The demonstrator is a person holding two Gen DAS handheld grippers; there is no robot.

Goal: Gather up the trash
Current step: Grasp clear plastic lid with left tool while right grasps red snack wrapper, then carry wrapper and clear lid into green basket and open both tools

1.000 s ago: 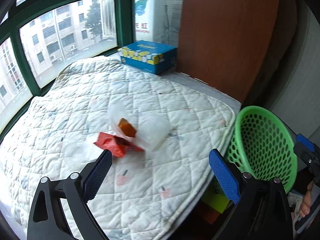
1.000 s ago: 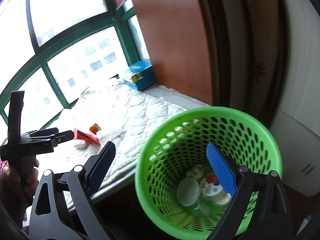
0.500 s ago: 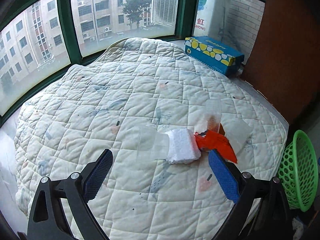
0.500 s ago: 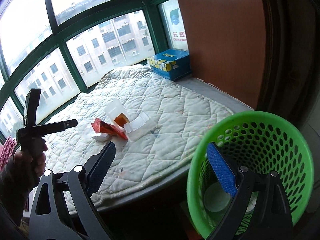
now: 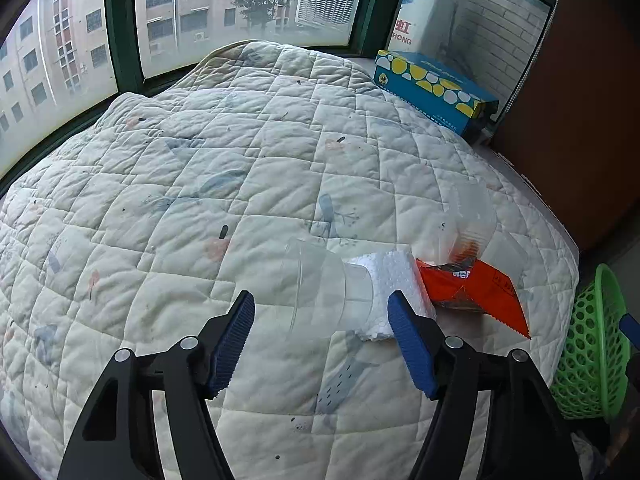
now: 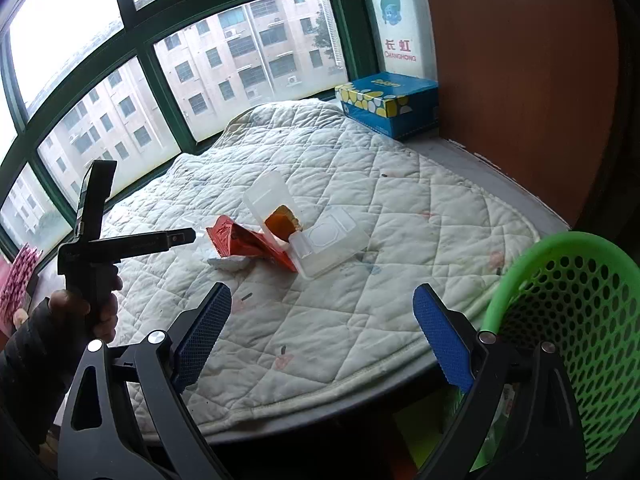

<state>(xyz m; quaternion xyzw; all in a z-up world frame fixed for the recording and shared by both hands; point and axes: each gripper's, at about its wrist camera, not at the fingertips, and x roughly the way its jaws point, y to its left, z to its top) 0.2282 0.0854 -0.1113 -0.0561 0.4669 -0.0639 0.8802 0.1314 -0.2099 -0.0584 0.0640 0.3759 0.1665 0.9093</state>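
Observation:
On the white quilt point(image 5: 200, 200) a clear plastic cup point(image 5: 320, 284) lies on its side, with a white foam piece point(image 5: 392, 280) at its end. A red wrapper point(image 5: 476, 288) and a clear hinged box point(image 5: 472, 216) with orange residue sit just beyond. My left gripper point(image 5: 320, 304) is low over the quilt and its jaws are closing. The cup lies just ahead of the tips and the pads are not pressing on it. My right gripper point(image 6: 322, 293) hangs open near the quilt's edge with nothing between its fingers. The green basket point(image 6: 580, 320) is beside its right finger.
A blue and yellow tissue box point(image 6: 388, 104) stands at the back by a brown wooden panel point(image 6: 520, 80). Green-framed windows curve round the far side. A gloved hand point(image 6: 92, 304) holds the left gripper tool at the left. A pink patterned thing point(image 6: 16, 280) lies at the far left.
The left gripper moved down toward the cup and foam, and its jaws narrowed. The right view swung from the basket's inside toward the quilt, leaving the basket at the right.

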